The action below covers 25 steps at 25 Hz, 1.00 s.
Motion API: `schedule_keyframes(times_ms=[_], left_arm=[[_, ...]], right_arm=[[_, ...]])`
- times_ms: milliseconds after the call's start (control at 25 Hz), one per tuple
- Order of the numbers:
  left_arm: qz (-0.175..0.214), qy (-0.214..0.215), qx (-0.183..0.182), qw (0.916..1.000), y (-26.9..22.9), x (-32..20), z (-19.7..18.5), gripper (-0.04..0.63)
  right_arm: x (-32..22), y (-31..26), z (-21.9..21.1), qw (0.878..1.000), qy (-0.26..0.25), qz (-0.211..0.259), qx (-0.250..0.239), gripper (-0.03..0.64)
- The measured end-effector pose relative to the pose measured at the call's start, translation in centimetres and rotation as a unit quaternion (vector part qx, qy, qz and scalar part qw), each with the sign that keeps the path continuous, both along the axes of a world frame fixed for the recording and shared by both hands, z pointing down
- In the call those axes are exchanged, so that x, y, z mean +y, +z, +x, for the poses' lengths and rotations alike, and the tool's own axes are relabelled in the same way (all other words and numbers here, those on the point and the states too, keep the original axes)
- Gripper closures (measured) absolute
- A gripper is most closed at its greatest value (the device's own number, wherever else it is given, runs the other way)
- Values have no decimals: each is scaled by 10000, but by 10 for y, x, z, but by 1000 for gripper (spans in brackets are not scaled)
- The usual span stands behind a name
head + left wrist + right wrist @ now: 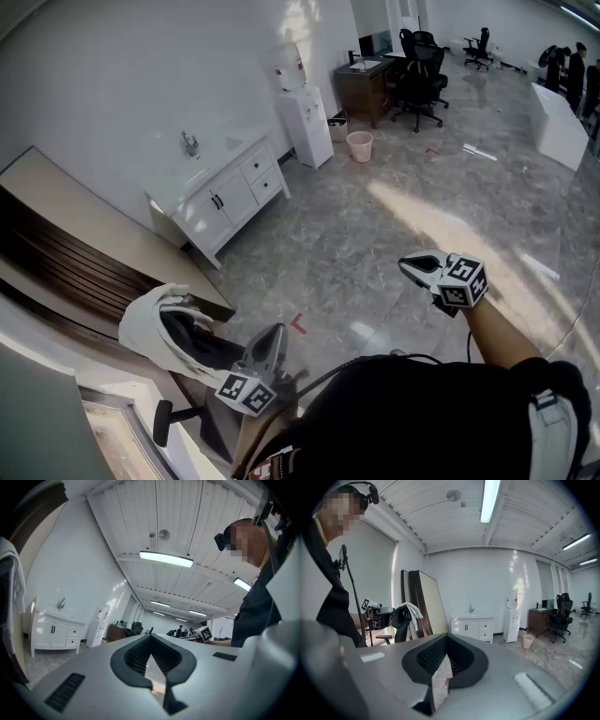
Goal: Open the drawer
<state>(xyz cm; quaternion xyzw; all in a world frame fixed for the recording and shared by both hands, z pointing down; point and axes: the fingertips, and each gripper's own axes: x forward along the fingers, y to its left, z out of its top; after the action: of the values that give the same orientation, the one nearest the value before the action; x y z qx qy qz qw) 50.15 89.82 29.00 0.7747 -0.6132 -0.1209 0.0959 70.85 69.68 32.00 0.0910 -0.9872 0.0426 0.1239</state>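
Currently left gripper [151,637] jaws pressed together, nothing between. Right gripper [446,638] jaws likewise together, empty. White drawer cabinet [472,627] well ahead of right jaws.

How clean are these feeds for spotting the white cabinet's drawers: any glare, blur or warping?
Head view: sharp, white cabinet small, bright glare streaks the glossy floor. Left gripper view: heavy fisheye, black corners, ceiling light blown out, cabinet tiny at the left edge. Right gripper view: same warping, but the cabinet sits near centre, evenly lit, drawers distinguishable.
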Motion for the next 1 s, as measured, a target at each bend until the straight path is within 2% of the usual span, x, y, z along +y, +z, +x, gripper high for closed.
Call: schedule_keyframes(times_ms=[240, 360, 560, 800, 1000], left_arm=[[-110, -515, -114, 9985, 3, -43, -12, 594], [-92, -862, -32, 9962, 0, -78, -17, 594], [-56, -1191, -49, 9929, -9, -145, -10, 594], [-74, -1336, -124, 9909, -9, -211, 4, 594], [-103, -1383, -43, 9903, -11, -255, 6, 594]], right_arm=[[-64, 13, -31, 9987, -485, -132, -81, 621], [-110, 13, -47, 9967, -788, -153, -94, 621], [-189, -6, -59, 9933, -1142, -63, -187, 621], [-260, 4, -49, 9914, -1300, -100, -139, 621], [-307, 7, -42, 9920, -1244, -164, -119, 621]])
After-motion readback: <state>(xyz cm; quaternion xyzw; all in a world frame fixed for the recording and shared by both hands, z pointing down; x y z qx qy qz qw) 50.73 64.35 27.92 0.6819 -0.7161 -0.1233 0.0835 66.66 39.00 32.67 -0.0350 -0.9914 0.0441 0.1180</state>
